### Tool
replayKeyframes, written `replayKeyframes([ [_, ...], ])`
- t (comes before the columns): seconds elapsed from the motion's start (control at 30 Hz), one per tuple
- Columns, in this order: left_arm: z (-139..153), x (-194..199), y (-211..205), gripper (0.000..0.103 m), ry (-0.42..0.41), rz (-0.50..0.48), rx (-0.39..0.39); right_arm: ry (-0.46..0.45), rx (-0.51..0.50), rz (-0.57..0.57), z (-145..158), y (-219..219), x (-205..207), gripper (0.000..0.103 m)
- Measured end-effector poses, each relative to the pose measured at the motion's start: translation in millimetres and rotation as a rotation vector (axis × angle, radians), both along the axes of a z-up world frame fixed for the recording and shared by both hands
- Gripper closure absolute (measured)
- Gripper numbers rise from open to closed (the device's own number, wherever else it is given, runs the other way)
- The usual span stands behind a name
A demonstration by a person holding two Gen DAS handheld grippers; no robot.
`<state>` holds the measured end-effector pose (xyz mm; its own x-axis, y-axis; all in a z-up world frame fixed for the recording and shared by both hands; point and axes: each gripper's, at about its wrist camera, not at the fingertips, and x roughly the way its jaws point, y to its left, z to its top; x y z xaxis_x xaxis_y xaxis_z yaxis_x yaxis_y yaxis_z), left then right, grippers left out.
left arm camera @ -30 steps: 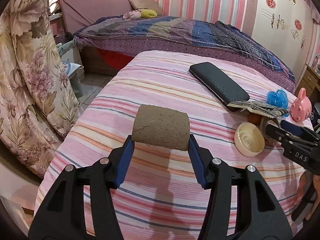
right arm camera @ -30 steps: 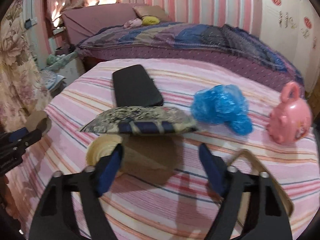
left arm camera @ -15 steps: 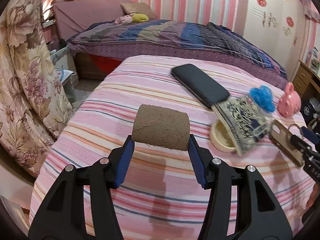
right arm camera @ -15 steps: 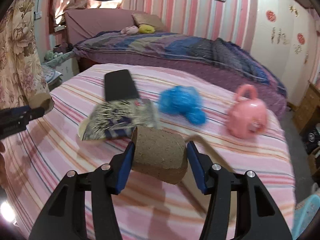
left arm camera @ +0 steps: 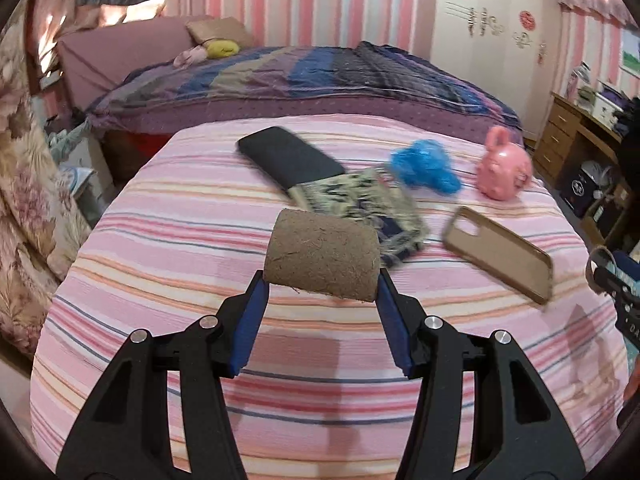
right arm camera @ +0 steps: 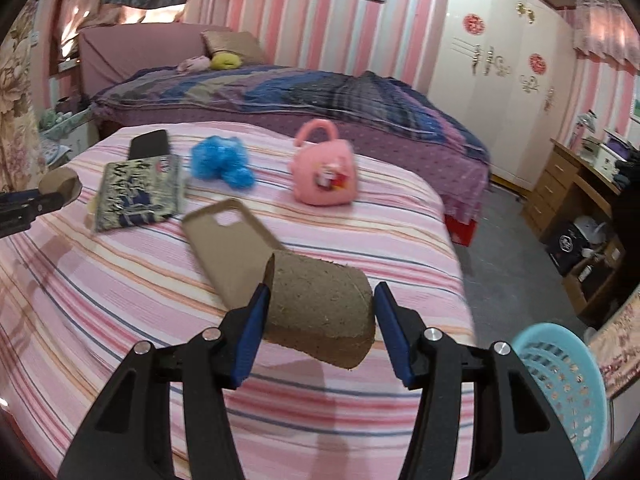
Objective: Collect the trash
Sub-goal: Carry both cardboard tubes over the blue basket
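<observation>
Each tool grips a brown cardboard tube crosswise, its long axis running from one blue pad to the other, open ends against the pads. The left tool (left arm camera: 320, 292) is about half open, clamped on its tube (left arm camera: 322, 260). The right tool (right arm camera: 318, 300) is clamped likewise on a second tube (right arm camera: 320, 308); a second ago its jaws stood wider and empty above the striped bed (right arm camera: 120, 280). Ahead of the right tool lies a tan phone case (right arm camera: 228, 236); a blue basket (right arm camera: 568, 392) sits at its lower right.
</observation>
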<state>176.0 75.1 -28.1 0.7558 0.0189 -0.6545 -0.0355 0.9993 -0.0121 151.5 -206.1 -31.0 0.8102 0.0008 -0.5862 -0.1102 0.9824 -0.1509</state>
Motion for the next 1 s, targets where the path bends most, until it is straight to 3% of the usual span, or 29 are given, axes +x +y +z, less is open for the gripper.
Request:
replayKeyframes([
  [0.2,11.4,-14.6,-47.3,0.05,-0.041,-0.032,0.035,-0.033,0.026,-0.044,6.0,-49.0,-11.2,0.05],
  [0.73,32.1,-45.4,-178.9,0.05,-0.114,-0.147,-0.032,-0.076,0.01,-0.269,13.8,-183.7,-53.6,0.049],
  [1.0,17.6,-51.4,-269.1,0.05,-0.094,-0.272,-0.02,-0.063,-0.026,-0.362,3.6,-238.8,-71.0,0.049],
])
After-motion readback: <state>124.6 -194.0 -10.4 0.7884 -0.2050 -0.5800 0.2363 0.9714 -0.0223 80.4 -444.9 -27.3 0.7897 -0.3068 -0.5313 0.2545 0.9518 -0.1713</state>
